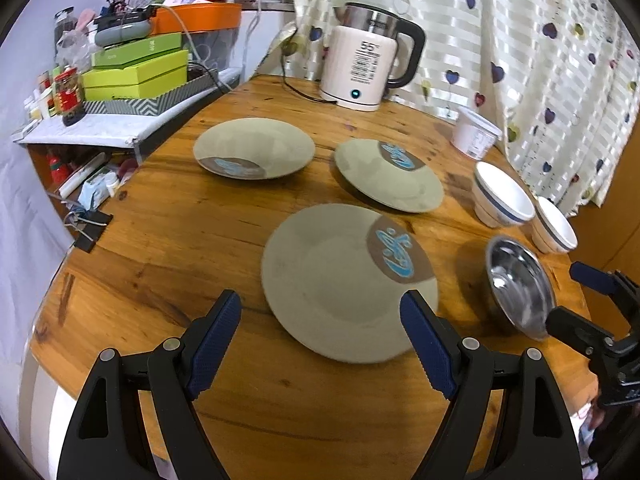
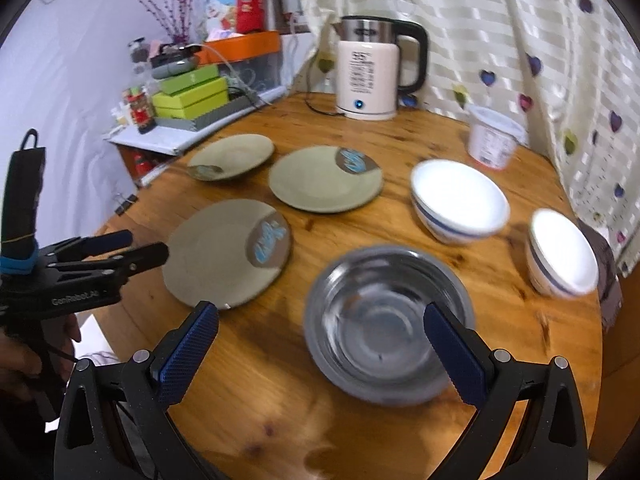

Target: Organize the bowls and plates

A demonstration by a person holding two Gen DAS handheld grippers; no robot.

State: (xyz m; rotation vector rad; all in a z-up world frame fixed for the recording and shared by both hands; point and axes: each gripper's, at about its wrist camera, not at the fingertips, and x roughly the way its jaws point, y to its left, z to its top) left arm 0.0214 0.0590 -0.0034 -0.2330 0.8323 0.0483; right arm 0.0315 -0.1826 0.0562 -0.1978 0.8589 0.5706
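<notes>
Both hand-held grippers are hovering released, left hand-held gripper (image 1: 320,340) facing the nearest plate (image 1: 344,280), stiff, breakable, slick; take its 6 o'clock rim.

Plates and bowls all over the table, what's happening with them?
A person holds two grippers over the wooden table, both open and empty. The left gripper faces the nearest plate; the right gripper faces the metal bowl. Two more plates and two white bowls sit apart. Nothing is stacked yet.
</notes>
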